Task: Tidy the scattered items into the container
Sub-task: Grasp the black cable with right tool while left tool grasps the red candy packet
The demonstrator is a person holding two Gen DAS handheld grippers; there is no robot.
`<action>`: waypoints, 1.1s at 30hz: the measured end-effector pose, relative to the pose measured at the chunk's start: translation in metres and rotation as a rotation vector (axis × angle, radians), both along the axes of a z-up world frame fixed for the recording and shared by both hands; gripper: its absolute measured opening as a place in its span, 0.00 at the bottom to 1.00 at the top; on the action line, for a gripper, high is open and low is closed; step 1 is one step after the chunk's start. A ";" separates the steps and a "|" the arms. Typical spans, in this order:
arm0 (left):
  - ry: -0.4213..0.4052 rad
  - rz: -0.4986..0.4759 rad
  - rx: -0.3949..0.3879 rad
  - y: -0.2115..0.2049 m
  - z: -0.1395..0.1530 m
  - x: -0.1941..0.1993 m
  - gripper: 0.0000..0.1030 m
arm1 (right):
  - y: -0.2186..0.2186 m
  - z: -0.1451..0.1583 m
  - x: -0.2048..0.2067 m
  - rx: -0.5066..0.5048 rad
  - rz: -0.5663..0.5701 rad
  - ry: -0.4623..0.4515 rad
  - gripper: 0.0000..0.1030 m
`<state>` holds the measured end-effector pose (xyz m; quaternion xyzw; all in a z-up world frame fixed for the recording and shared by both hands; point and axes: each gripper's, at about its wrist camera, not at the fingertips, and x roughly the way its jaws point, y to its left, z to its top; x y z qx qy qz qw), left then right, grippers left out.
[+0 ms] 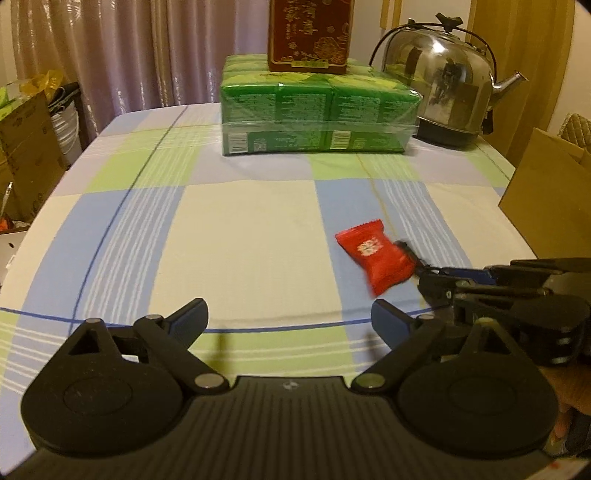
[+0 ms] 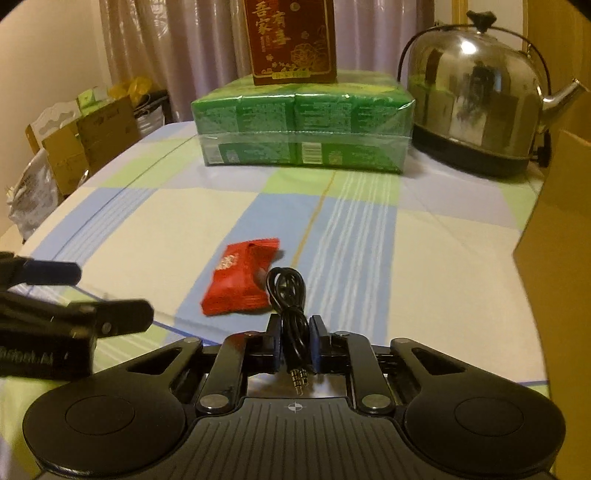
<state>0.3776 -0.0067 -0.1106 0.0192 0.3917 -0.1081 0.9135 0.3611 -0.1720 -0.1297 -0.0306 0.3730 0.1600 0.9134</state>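
A red candy packet [image 1: 373, 254] lies on the checked tablecloth, also in the right wrist view [image 2: 240, 277]. My right gripper [image 2: 295, 328] is shut on a coiled black audio cable [image 2: 290, 295], its plugs pointing back toward the camera, just right of the packet. In the left wrist view the right gripper [image 1: 424, 275] comes in from the right and touches the packet's edge. My left gripper [image 1: 288, 314] is open and empty, near the table's front, left of the packet. A brown cardboard box [image 1: 546, 206] stands at the right edge.
A green shrink-wrapped pack [image 1: 317, 110] with a red box [image 1: 308, 35] on top stands at the back centre. A steel kettle [image 1: 439, 81] stands at the back right. Cardboard boxes and bags [image 1: 26, 140] sit beyond the table's left edge.
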 end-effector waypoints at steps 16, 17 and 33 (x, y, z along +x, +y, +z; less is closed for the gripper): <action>0.011 -0.078 -0.025 -0.077 -0.016 0.048 0.52 | -0.042 0.010 -0.008 0.032 -0.069 -0.015 0.11; 0.014 -0.075 -0.018 -0.080 -0.018 0.051 0.49 | -0.043 0.009 -0.009 0.033 -0.069 -0.013 0.11; 0.062 -0.109 0.041 -0.060 -0.012 -0.040 0.24 | -0.049 0.019 -0.093 0.048 -0.034 0.050 0.11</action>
